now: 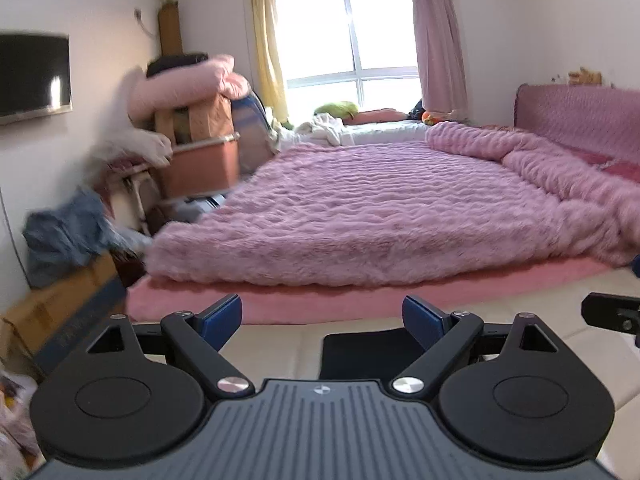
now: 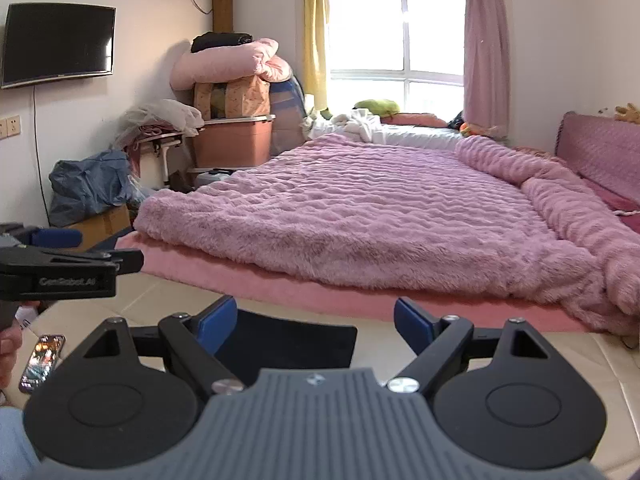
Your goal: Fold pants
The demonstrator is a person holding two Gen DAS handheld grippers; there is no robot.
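The pants (image 2: 296,346) lie as a compact dark rectangle with straight edges and squared corners on the cream surface (image 2: 520,344) in front of the bed (image 2: 360,216), just ahead of both claws; they appear black and smooth, with no loose leg or waistband showing, though part of the bundle is hidden behind the claw bodies and the number of layers cannot be told. Judged from that tidy shape, the folding looks essentially finished, and what may remain is at most a final check or putting the bundle away. The left claw (image 1: 322,316) stands spread wide with nothing between its blue pads (image 1: 222,316), and the dark cloth shows below and beyond the gap. The right claw (image 2: 316,318) is likewise spread and empty, raised above the fold and not touching it. In the right wrist view the left claw appears at the left edge, held apart from the pants, and a phone (image 2: 42,362) lies on the cream surface near the person's hand.
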